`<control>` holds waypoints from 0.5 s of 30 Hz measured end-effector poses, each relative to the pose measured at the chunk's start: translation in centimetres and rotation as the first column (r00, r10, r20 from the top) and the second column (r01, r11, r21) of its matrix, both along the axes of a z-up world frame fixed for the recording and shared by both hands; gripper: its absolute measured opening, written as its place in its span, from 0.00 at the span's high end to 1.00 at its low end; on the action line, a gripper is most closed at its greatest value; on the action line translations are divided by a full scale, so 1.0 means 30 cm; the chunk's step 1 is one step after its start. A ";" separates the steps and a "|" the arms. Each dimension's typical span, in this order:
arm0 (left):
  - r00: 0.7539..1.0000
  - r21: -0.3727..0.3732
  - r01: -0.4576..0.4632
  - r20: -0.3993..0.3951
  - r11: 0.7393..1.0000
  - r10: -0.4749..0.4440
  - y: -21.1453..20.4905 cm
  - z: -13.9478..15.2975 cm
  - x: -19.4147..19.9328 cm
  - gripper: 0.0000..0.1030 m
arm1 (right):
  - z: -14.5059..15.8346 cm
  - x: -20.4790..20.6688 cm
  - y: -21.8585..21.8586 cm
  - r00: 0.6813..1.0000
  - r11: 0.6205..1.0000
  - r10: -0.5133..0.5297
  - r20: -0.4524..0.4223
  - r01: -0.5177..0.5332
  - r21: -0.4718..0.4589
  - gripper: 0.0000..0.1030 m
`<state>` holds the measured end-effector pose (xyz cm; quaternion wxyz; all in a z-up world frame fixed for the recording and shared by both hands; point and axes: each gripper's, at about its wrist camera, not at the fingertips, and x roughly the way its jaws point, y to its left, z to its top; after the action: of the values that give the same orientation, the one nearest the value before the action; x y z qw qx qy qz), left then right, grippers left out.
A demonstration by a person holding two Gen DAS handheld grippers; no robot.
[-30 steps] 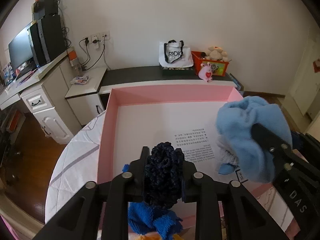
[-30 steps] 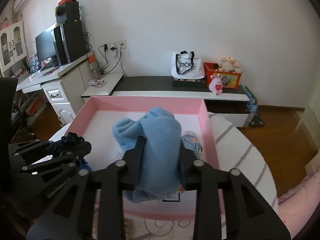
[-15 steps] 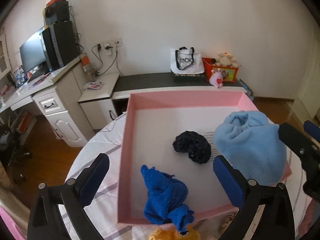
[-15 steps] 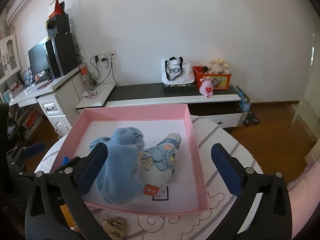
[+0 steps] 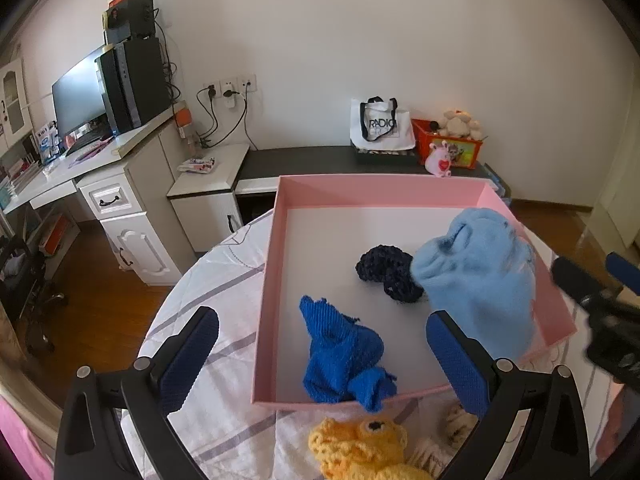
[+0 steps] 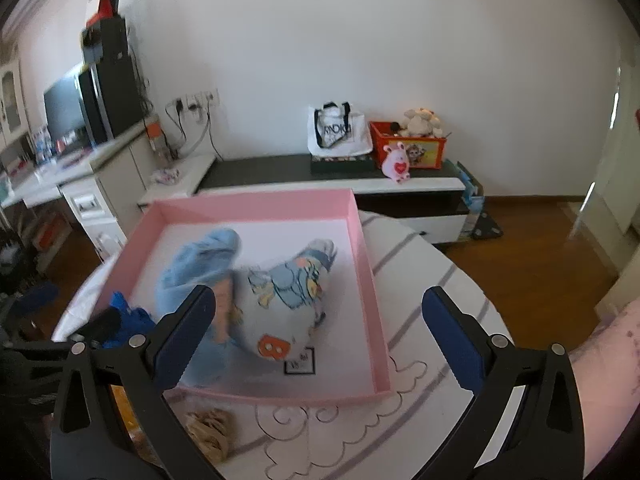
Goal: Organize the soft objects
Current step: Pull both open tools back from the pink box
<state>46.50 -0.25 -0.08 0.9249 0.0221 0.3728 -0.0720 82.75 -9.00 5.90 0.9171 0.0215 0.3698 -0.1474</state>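
Claws spread wide: left claw (image 5: 322, 350), right claw (image 6: 318, 326), both angled downward.

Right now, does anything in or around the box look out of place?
The royal blue cloth hangs over the near wall of the pink box instead of lying inside. A yellow knitted toy and a beige piece lie outside on the table.

A white tote bag (image 5: 382, 126) with black handles, standing on the low dark cabinet (image 5: 316, 159) against the wall, reads "RADIO" in dark capitals. A second line beneath it is too small to read.
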 end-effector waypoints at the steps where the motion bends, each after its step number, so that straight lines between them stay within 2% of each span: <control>1: 1.000 0.001 -0.003 0.001 1.000 0.003 0.003 0.002 -0.013 0.00 | -0.011 0.003 0.011 1.000 1.000 0.001 -0.018 -0.001 -0.022 0.00; 4: 1.000 0.005 -0.017 0.009 1.000 0.017 0.012 0.016 -0.058 0.00 | -0.019 -0.009 0.034 1.000 0.999 0.006 -0.024 -0.007 -0.050 0.00; 15: 0.999 -0.008 -0.037 0.029 0.999 0.037 0.027 0.052 -0.246 0.00 | 0.026 -0.109 0.065 1.000 0.999 0.014 0.003 -0.013 -0.039 0.00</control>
<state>39.11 0.55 1.48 0.9314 0.0130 0.3595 -0.0559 79.48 -7.06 6.67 0.9190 0.0016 0.3653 -0.1483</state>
